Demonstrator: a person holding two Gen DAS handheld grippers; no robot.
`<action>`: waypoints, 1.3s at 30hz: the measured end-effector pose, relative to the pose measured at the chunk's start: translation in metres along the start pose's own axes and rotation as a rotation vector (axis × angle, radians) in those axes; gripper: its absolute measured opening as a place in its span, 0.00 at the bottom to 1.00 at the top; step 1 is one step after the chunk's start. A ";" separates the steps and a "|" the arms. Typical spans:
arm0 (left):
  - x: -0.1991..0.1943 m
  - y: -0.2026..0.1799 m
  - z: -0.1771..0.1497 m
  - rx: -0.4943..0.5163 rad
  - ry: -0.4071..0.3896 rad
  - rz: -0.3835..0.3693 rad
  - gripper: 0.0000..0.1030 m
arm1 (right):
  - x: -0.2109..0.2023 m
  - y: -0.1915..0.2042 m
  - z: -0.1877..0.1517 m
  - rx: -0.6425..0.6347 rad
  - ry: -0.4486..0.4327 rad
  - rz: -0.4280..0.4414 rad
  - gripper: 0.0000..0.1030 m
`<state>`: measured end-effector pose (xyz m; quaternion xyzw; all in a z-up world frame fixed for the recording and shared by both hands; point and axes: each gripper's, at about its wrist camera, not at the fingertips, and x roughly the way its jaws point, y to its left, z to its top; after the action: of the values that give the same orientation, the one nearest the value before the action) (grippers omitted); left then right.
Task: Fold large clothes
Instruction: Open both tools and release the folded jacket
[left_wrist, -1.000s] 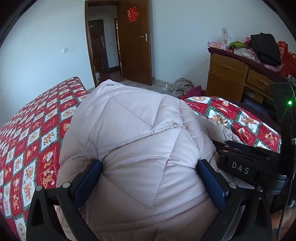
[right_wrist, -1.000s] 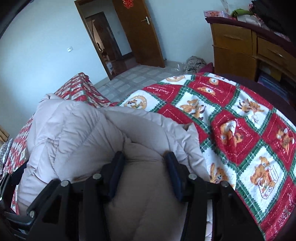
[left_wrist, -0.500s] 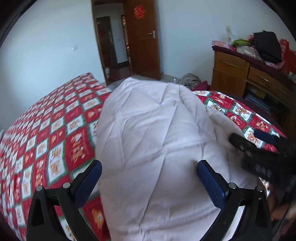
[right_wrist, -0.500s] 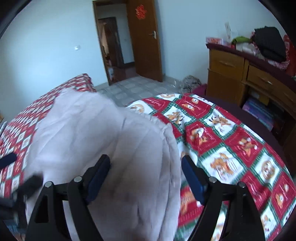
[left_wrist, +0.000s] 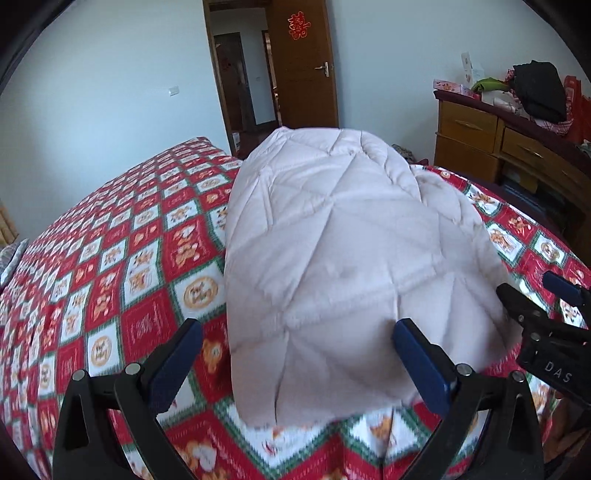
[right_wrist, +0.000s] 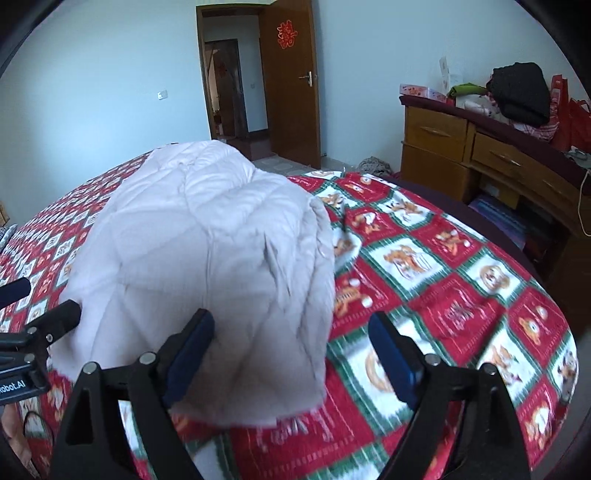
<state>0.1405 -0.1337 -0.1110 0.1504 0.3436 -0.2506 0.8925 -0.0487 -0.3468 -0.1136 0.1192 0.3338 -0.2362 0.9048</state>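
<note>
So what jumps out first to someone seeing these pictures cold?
A pale quilted coat lies folded into a bulky bundle in the middle of the bed, on a loud red, white and green patterned bedspread. Behind stands an open wooden door with a red ornament.

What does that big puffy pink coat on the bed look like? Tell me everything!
The coat is pale pink and puffy, stitched into diamond-shaped quilted panels, and looks soft and padded. It lies folded into a thick, rounded bundle on the red, white and green bear-patterned bedspread, stretching away toward the door. Its near edge is a little blurred. A second layer peeks out along one side. Both grippers stand open around its near end; nothing clamps it.
</note>
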 end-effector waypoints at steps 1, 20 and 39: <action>-0.001 0.000 -0.005 -0.004 0.005 -0.001 0.99 | -0.002 0.001 -0.002 -0.009 0.002 -0.008 0.87; -0.081 -0.006 -0.035 -0.019 0.010 0.038 0.99 | -0.082 0.012 -0.019 -0.108 0.018 0.083 0.91; -0.189 -0.001 -0.018 -0.075 -0.314 0.141 0.99 | -0.187 0.003 0.010 -0.023 -0.433 0.101 1.00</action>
<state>0.0099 -0.0617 0.0061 0.0996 0.1977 -0.1946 0.9556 -0.1663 -0.2825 0.0171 0.0721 0.1278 -0.2069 0.9673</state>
